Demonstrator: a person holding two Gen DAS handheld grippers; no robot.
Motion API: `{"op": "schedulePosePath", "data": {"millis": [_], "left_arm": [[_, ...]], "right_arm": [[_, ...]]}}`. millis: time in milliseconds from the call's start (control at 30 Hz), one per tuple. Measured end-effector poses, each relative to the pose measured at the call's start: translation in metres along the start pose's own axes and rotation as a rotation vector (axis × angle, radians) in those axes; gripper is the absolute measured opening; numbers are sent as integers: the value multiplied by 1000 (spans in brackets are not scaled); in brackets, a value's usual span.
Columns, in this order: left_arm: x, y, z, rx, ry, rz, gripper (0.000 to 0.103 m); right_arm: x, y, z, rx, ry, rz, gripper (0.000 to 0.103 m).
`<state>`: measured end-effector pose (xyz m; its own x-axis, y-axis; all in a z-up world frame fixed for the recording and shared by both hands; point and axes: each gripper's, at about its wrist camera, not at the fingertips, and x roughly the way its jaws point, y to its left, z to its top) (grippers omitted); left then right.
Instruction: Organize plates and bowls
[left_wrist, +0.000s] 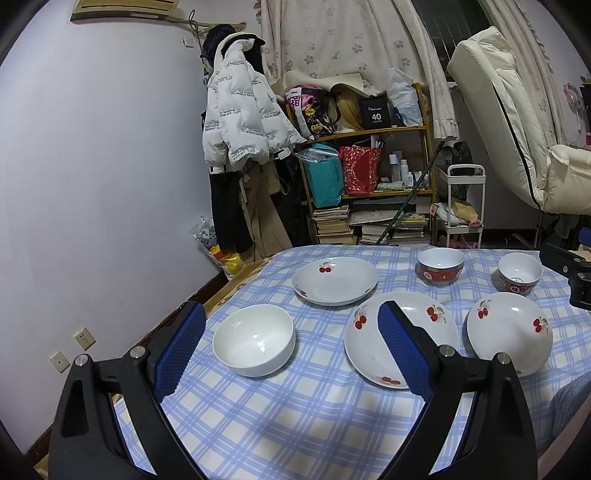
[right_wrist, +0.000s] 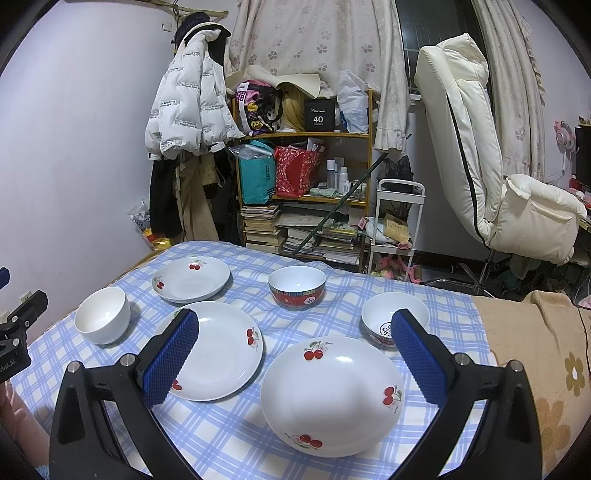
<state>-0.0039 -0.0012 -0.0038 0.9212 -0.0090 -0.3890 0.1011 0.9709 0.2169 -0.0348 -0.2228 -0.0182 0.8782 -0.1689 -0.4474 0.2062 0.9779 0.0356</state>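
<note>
Both the left gripper (left_wrist: 291, 345) and right gripper (right_wrist: 295, 349) hover spread wide, holding nothing. Cherry plates (right_wrist: 218, 350) and bowls (right_wrist: 102, 319) sit apart across the checked tablecloth (right_wrist: 236, 435).

Readable on the black box (right_wrist: 320, 115) on the top shelf, upper centre of the frame: "40" in white, with a smaller line beneath, seemingly "COLORS". Printed in repeated rows across the white puffer jacket (right_wrist: 186, 107), upper left: small black lettering, too blurred to read. Inside the small bowl (right_wrist: 393, 319), right of centre: a circular character mark, illegible.
</note>
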Motion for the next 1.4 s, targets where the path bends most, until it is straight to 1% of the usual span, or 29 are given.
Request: {"op": "schedulePosePath", "data": {"millis": [1400], "left_arm": [[-2, 2, -1, -1, -1, 4, 93]], "right_arm": [[1, -1, 0, -2, 4, -2, 103]]}}
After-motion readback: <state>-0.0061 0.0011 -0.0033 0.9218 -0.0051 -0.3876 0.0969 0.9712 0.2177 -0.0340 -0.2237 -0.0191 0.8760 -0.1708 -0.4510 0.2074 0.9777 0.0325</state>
